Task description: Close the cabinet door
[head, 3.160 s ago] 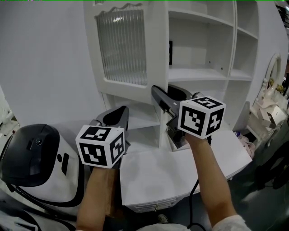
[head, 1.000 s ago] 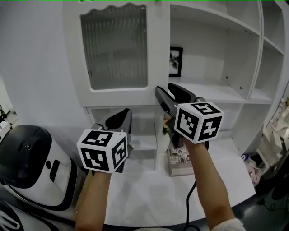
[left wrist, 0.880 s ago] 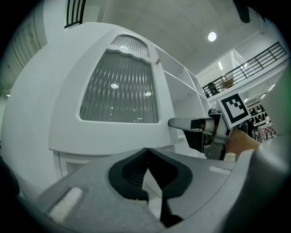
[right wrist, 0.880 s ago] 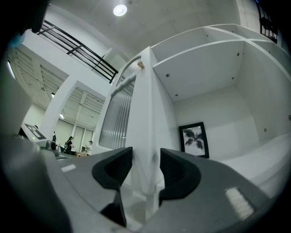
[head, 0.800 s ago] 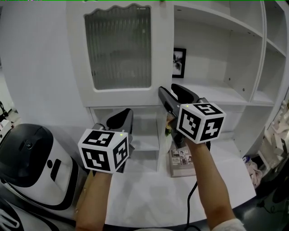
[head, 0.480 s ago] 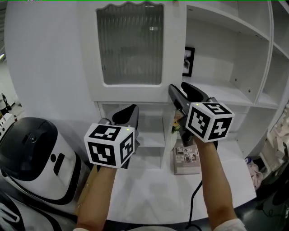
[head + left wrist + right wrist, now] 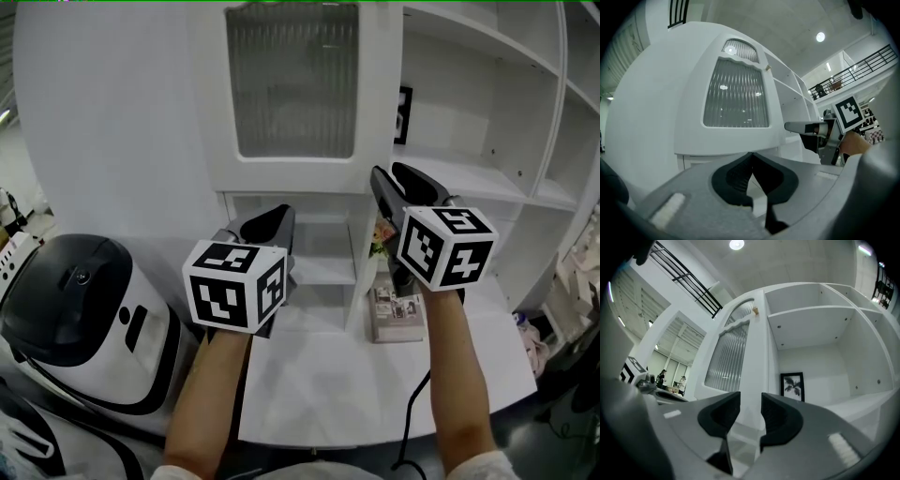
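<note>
- the cabinet door [image 7: 295, 169] is white, with a pane of bumpy, striped glass [image 7: 295, 80] in the middle and a wavy top edge.
- the door is on the left part of the white cabinet, right next to the open shelves [image 7: 469, 183], and it sits up above the white table [image 7: 319, 375].
- in the head view the door faces us flat. i cannot tell if it is all the way closed.
- a small black picture [image 7: 792, 386] stands on a shelf just past the door's right edge.
- the left gripper [image 7: 277, 217] is held out level in front of the low part of the cabinet, under the door and apart from it.
- its tongs are clenched: in the left gripper view the two tips [image 7: 751, 154] meet, with nothing in them.
- the right gripper [image 7: 396, 176] is held higher and tips up a little. its tips are near the door's bottom right corner.
- its tongs [image 7: 751, 401] are released. there is a gap between them, and they have just been closing a bit. nothing is pressed between the pads; the door's white edge [image 7: 754, 362] shows through the gap, farther away.
- both bare arms reach forward side by side, the left arm [image 7: 211, 394] and the right arm [image 7: 459, 375]. each gripper has a black-and-white cube on top.
- a round white and black machine [image 7: 75, 319] sits to the left, and a small booklet [image 7: 396, 314] lies on the table under the right gripper.
</note>
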Demonstrator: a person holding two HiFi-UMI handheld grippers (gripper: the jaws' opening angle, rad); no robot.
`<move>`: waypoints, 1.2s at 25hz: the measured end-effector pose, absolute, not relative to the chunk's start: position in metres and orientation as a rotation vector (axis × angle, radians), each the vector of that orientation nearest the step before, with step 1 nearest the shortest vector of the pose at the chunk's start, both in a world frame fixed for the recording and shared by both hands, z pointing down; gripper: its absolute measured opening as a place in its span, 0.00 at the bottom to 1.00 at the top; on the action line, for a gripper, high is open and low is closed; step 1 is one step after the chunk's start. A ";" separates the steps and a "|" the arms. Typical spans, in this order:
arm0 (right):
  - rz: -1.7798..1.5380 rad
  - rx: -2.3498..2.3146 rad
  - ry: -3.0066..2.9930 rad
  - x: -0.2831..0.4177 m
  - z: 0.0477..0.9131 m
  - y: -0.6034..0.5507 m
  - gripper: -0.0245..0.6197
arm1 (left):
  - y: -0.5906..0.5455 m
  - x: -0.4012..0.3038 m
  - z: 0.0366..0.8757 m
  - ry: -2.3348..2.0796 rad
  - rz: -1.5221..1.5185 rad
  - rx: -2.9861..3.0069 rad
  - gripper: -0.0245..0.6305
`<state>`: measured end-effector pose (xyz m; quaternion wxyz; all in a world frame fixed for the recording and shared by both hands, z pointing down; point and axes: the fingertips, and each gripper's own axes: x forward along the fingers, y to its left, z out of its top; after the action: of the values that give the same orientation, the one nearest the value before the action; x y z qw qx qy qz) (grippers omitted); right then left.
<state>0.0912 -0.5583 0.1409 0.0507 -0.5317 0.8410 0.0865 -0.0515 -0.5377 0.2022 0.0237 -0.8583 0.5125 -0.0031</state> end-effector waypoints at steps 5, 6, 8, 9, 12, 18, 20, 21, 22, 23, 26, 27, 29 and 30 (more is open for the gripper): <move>0.233 -1.644 2.561 0.080 0.150 -0.538 0.21 | -0.519 -0.063 0.205 1.553 -0.024 -2.691 0.04; 0.229 -1.649 2.561 0.078 0.151 -0.534 0.21 | -0.516 -0.065 0.205 1.547 -0.028 -2.695 0.04; 0.226 -1.657 2.561 0.073 0.154 -0.525 0.19 | -0.509 -0.070 0.205 1.539 -0.031 -2.698 0.04; 0.225 -1.661 2.562 0.070 0.156 -0.521 0.18 | -0.506 -0.072 0.205 1.535 -0.030 -2.700 0.04; 0.224 -1.670 2.565 0.060 0.158 -0.510 0.16 | -0.499 -0.081 0.202 1.530 -0.015 -2.705 0.04; 0.229 -1.695 2.555 0.046 0.161 -0.485 0.12 | -0.483 -0.098 0.198 1.526 -0.006 -2.698 0.04; 0.230 -1.702 2.556 0.040 0.163 -0.478 0.11 | -0.478 -0.104 0.198 1.521 -0.005 -2.699 0.04; 0.229 -1.705 2.560 0.038 0.165 -0.475 0.11 | -0.475 -0.106 0.197 1.518 -0.004 -2.700 0.04; 0.226 -1.706 2.563 0.035 0.167 -0.471 0.10 | -0.473 -0.108 0.197 1.516 -0.004 -2.700 0.04; 0.222 -1.707 2.567 0.033 0.169 -0.468 0.09 | -0.470 -0.110 0.196 1.513 -0.004 -2.699 0.04; 0.219 -1.707 2.568 0.027 0.173 -0.457 0.06 | -0.462 -0.114 0.195 1.500 -0.010 -2.695 0.04; 0.218 -1.706 2.567 0.025 0.174 -0.454 0.05 | -0.459 -0.115 0.195 1.496 -0.013 -2.693 0.04; 0.212 -1.701 2.571 0.020 0.176 -0.450 0.05 | -0.455 -0.116 0.195 1.490 -0.020 -2.690 0.04; 0.212 -1.699 2.576 0.017 0.178 -0.448 0.05 | -0.453 -0.118 0.196 1.491 -0.022 -2.689 0.04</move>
<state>0.0174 -0.4481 0.1775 0.0241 -0.5492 0.8325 0.0684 -0.1176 -0.4534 0.1960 0.0334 -0.8741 0.4845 -0.0071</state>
